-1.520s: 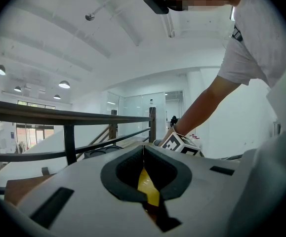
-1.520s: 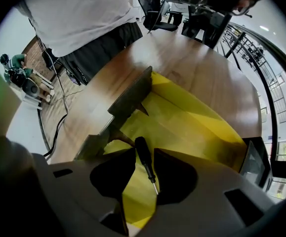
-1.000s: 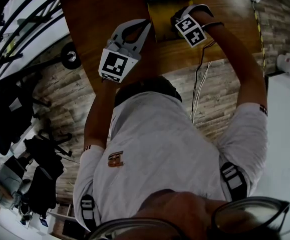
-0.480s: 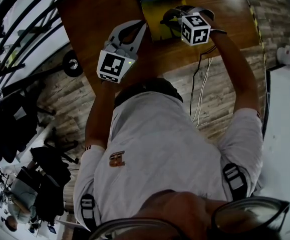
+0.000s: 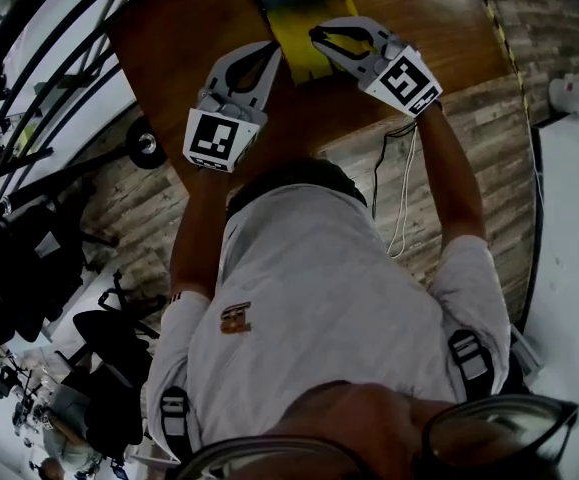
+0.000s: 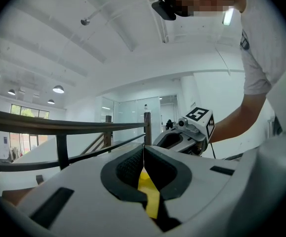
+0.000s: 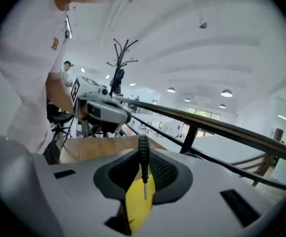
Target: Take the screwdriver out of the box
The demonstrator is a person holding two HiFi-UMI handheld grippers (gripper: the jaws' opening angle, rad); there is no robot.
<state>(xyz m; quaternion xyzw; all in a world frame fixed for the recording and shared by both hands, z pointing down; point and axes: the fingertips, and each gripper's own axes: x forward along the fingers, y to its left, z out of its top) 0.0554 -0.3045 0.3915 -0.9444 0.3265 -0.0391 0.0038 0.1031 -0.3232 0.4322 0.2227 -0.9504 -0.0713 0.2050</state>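
The right hand-held gripper [image 7: 143,153] has its 2 jaws pinched shut on the screwdriver [image 7: 143,164]. It is a small tool, with a black handle pointing to 12 o'clock and a thin bare shaft running toward 6 o'clock. The pads close on the handle, whose top stands just proud of the tips.

Behind the shaft shows the yellow box [image 5: 295,46], which lies on the wooden table [image 5: 184,28] at 12 o'clock in the head view. The right gripper's tips sit at the box's 3 o'clock edge, so the tool looks lifted. I cannot tell whether its point is clear of the rim.

The left hand-held gripper [image 6: 143,151], at the box's 9 o'clock side, has its jaws together on nothing, with only yellow showing through the slit below them.

The screwdriver is probably light and stiff, and slim enough to swivel between the pads. The thicker handle is the better place to hold it; the smooth shaft would likely slip.
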